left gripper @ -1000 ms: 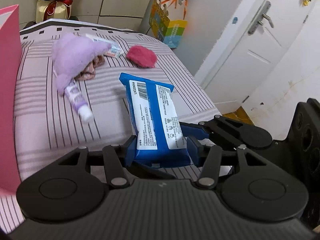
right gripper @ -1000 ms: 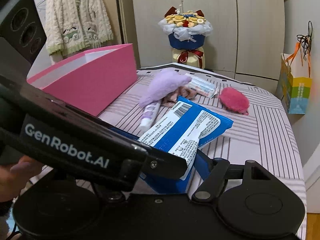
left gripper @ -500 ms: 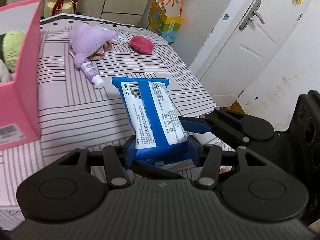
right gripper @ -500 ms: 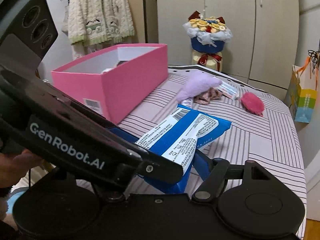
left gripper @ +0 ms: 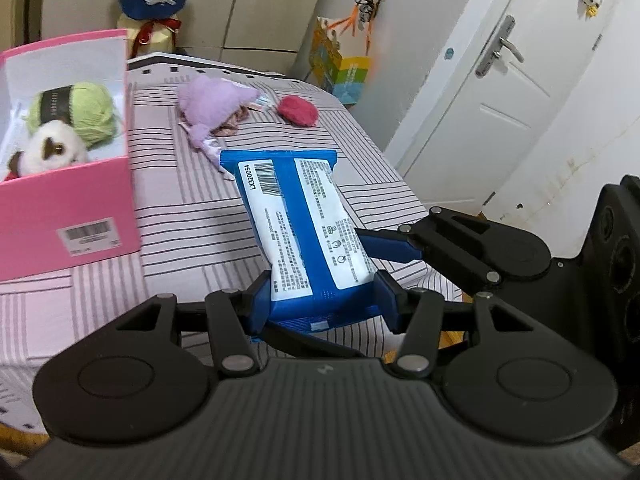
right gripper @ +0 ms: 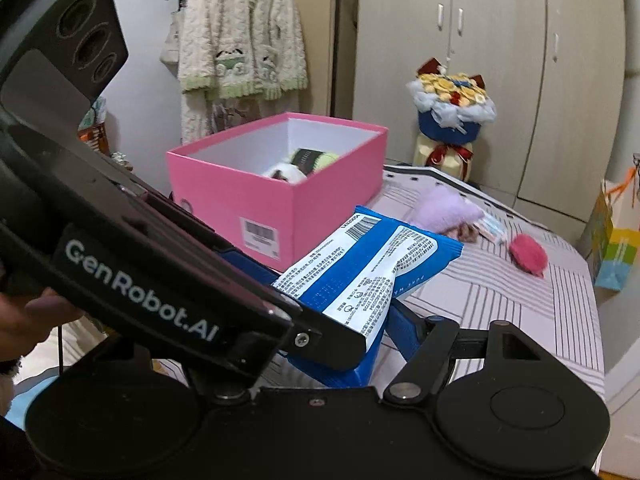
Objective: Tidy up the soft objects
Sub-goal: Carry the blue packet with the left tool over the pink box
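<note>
We carry the blue wipes pack (left gripper: 304,236) — left gripper (left gripper: 320,300) clamped on its near end, right gripper (left gripper: 394,246) pinching alongside — next over the pink box (left gripper: 80,216), then release.

Quick count: one blue wipes pack (left gripper: 298,236), one pink box (left gripper: 68,216) at frame left with one green yarn ball (left gripper: 76,112) and one white plush (left gripper: 52,152) inside, one purple plush (left gripper: 212,98), one pink puff (left gripper: 298,110), two grippers.
</note>
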Available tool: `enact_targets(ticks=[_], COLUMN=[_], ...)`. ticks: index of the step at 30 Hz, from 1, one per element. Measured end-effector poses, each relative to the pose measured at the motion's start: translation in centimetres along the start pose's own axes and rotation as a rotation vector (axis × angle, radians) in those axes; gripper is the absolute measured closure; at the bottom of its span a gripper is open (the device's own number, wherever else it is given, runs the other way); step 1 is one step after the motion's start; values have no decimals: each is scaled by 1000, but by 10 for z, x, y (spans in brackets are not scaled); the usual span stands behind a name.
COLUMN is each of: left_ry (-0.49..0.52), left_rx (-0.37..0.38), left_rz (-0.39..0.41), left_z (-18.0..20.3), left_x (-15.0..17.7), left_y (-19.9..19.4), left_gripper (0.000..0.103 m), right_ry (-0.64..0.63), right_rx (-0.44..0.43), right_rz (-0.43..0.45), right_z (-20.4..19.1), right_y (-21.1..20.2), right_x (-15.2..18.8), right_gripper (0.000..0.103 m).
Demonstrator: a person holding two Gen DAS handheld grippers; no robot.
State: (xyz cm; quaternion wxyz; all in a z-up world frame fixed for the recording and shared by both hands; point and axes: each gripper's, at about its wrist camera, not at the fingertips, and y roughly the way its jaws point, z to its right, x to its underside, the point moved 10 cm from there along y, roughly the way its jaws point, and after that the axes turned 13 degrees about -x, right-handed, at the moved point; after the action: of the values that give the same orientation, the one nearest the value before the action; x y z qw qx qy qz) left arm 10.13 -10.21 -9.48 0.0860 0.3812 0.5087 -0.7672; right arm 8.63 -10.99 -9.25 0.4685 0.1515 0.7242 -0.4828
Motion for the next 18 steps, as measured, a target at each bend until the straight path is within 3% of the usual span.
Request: enact_targets(ticks=[10,18], left_ry=[-2,-62], left_rx=[-83,-147], left_rz=[102,158], left_z=[-39,-97], left_x=[-27,-60], left_y=[-66,-79], left_gripper=[51,51], right_ry=[-72,-87], right_rx=[-37,-114], right_rz=[89,150], right_z=[-43,-56], right_y=[-1,41], right_x=[-62,-111], right_gripper=[26,26])
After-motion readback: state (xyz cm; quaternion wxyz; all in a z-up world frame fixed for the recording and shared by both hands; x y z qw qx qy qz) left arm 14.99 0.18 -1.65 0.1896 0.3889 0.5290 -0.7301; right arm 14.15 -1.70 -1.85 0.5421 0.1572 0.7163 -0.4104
